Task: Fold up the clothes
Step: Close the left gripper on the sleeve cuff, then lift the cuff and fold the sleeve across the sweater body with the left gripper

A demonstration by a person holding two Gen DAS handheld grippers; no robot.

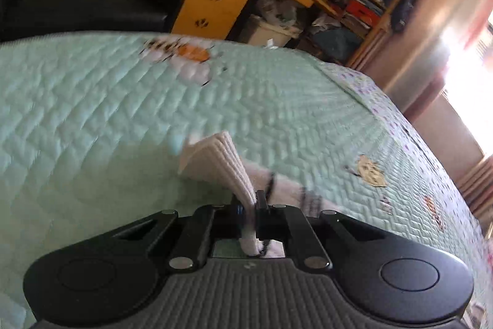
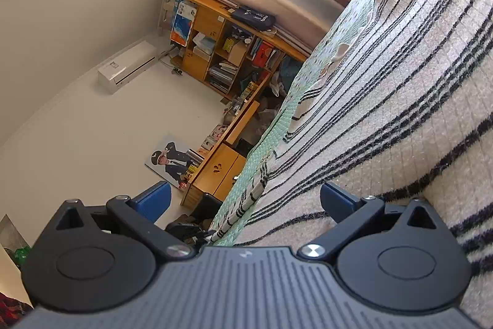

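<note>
No text, label or number is legible in either view.

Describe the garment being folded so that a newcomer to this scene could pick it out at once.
Start at the mint-green quilted bedspread covering the bed. On it lies a white knitted garment with thin black stripes; the left gripper pinches its ribbed hem. Nothing else on the bed is striped.

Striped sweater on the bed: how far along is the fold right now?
Done: nothing looks folded yet; in the right wrist view the striped sweater lies spread over the green quilt. In hand: the left gripper is shut on a white ribbed edge of the garment, raised off the quilt. The right gripper is open beside the sweater, holding nothing. Left: carrying that edge over, then all remaining folds.
</note>
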